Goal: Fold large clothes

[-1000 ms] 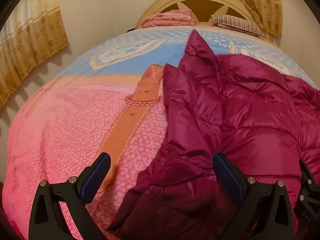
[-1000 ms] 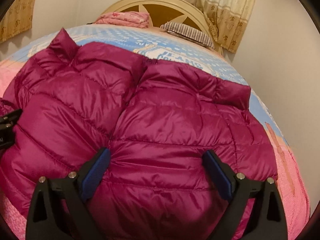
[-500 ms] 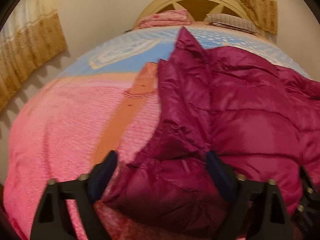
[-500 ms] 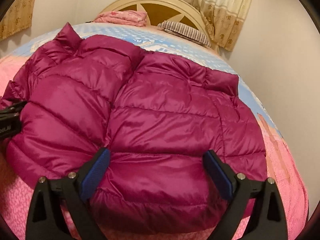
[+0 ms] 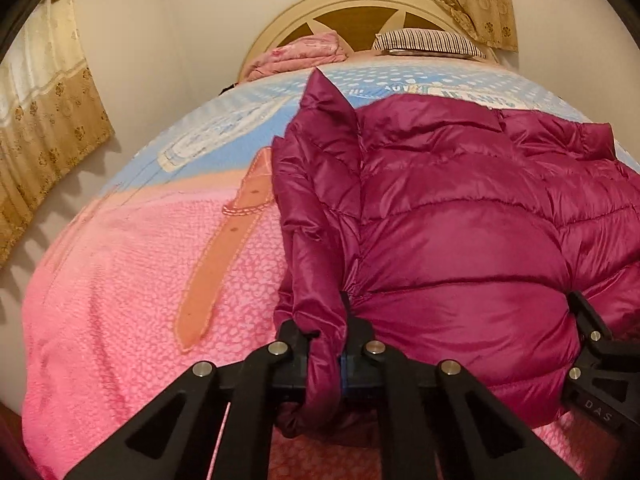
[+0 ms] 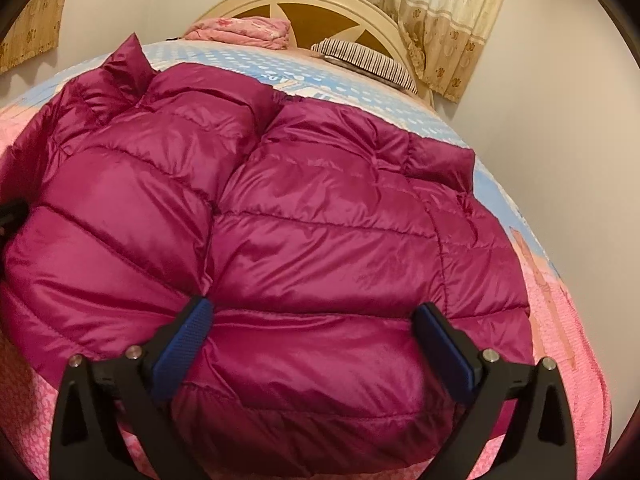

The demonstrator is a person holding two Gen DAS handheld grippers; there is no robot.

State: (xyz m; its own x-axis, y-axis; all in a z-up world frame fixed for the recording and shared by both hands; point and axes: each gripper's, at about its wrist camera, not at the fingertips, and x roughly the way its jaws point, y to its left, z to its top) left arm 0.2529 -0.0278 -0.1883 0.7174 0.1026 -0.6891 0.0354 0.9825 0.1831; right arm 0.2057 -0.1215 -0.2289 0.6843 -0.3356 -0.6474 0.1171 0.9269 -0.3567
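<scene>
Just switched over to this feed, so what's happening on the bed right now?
A person is folding a magenta puffer jacket spread on the bed's pink and blue blanket. The left claw has just been closing and now pinches the jacket's near edge. The right claw is open, its fingers straddling the hem without gripping. No fold is made yet.

Bed [image 5: 120, 300], as I see it: pink-and-blue patterned blanket [image 6: 560, 360] covering it. On top: magenta puffer jacket [image 6: 320, 240] spread out; folded pink quilt [image 5: 304, 54] and striped pillow [image 5: 424, 40] by the headboard [image 5: 360, 4].
</scene>
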